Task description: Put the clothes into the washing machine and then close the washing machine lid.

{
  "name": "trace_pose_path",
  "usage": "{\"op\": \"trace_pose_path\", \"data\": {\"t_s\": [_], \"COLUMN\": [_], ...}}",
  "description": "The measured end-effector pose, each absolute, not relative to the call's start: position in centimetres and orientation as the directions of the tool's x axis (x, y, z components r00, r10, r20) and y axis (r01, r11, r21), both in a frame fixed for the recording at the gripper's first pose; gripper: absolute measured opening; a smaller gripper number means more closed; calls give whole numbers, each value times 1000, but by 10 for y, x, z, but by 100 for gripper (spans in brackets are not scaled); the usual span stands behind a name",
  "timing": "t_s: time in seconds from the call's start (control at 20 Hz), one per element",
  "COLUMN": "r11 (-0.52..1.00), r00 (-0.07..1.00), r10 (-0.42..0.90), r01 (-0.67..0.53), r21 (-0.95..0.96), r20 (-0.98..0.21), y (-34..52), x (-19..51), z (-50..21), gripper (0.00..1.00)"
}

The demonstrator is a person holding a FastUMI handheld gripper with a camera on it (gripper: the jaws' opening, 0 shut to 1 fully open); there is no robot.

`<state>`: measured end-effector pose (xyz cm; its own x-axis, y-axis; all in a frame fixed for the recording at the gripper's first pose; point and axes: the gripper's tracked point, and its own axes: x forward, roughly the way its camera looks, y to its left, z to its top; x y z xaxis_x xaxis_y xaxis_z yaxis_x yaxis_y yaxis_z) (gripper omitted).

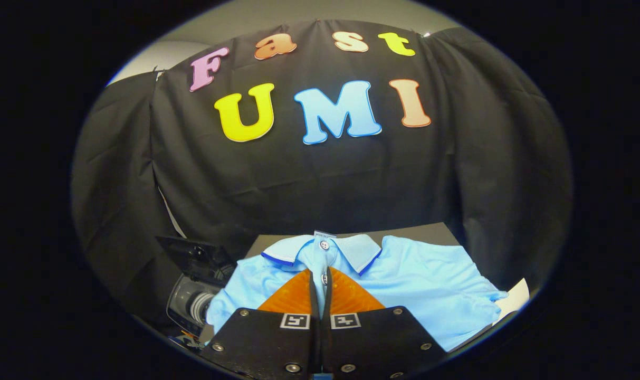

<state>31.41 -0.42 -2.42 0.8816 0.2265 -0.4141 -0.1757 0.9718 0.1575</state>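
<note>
While my gripper is hovering with fingers nearly closed, pinching the light blue polo shirt at its placket, I'm seeing it lying on the dark table; the washing machine is sitting beside it.

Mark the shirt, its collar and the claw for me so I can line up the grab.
shirt [425, 279]: gripper view, on the light blue chest panel beside the fingers.
collar [357, 248]: gripper view, on the flap just beyond the fingertips.
claw [320, 274]: gripper view, midway between the tips, fingers nearly together over the button placket.

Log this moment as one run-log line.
stage: grasping shirt | gripper: shut on shirt placket below collar | shirt: flat on table | washing machine: beside table | clothes not yet loaded
</note>
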Motion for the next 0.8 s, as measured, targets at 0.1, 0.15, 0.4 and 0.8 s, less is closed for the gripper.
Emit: {"op": "trace_pose_path", "data": {"t_s": [0.1, 0.15, 0.4, 0.8], "r11": [970, 969, 958, 930], "r00": [892, 898, 898, 876], "r10": [234, 236, 282, 367], "r01": [-188, -191, -243, -340], "r21": [153, 154, 155, 139], "r20": [-387, -371, -337, -312], "y": [15, 24, 78, 164], "x": [310, 308, 294, 275], "z": [-7, -2, 14, 24], "gripper": [0, 0, 0, 0]}}
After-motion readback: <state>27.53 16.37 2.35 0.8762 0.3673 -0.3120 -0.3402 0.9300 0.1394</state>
